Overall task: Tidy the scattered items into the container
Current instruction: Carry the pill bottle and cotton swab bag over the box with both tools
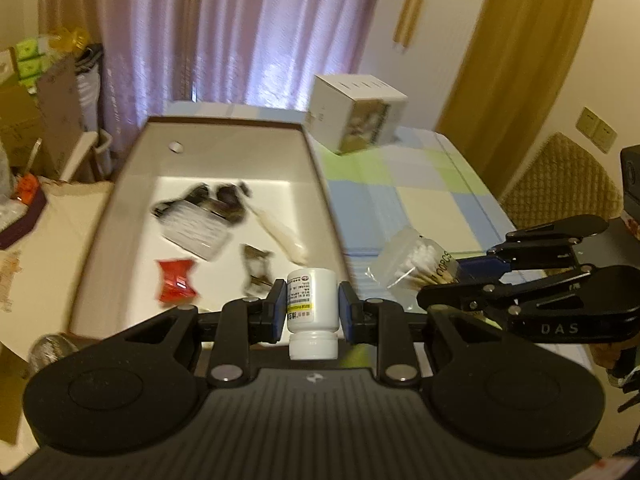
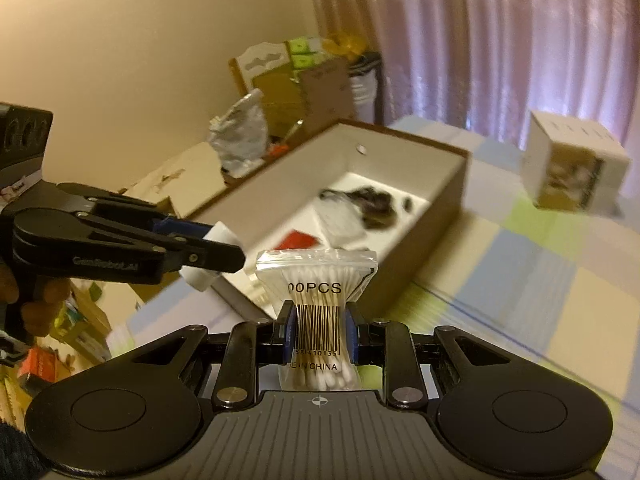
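Bottle (image 1: 312, 300) between left tongs (image 1: 313, 306)

Cotton-swab bag (image 2: 318, 312) reads "00PCS", "IN CHINA"; right gripper (image 1: 452, 276) reads "DAS".

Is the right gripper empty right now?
No, the right gripper is shut on the bag of cotton swabs, pinching it at the barcode.

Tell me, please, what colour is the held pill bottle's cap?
White, like the small plastic pill bottle itself; clearest in the left wrist view.
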The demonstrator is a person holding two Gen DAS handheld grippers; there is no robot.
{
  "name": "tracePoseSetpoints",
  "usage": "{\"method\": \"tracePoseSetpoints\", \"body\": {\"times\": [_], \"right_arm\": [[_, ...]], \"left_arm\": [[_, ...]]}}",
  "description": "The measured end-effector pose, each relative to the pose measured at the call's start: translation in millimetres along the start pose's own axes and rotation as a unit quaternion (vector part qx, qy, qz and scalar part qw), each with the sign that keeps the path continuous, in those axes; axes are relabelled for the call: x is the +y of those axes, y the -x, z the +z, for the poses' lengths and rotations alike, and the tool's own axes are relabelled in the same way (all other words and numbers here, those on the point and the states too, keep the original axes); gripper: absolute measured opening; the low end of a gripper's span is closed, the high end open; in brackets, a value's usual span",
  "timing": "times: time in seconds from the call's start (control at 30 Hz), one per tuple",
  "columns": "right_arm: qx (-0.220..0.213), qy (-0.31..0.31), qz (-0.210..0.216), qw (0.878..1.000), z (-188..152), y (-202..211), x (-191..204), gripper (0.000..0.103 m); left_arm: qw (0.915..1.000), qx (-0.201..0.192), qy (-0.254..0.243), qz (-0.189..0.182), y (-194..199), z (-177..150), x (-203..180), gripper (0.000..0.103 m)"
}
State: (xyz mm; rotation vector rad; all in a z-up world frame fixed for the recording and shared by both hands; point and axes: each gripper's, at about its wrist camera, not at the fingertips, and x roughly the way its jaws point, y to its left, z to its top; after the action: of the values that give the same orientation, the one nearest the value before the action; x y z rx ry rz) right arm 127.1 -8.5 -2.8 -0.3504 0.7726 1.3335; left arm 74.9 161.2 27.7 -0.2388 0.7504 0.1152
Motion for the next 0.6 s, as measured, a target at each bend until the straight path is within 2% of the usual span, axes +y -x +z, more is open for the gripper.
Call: {"method": "tracePoseSetpoints", "body": {"times": [0.3, 0.6], "right_arm": [[0.021, 0.018, -0.008, 1.000, 33.9, -62.0, 19.0, 0.022], [0.102, 0.035, -0.027, 0.994, 35.9, -115.4, 11.8, 0.022]], "left_arm": [[0.9995, 0.000, -0.021, 0.024, -10.6, 18.4, 54.5, 0.022], [0.9975, 0.046, -0.045, 0.029, -43.8, 24.8, 98.3, 0.022]]}}
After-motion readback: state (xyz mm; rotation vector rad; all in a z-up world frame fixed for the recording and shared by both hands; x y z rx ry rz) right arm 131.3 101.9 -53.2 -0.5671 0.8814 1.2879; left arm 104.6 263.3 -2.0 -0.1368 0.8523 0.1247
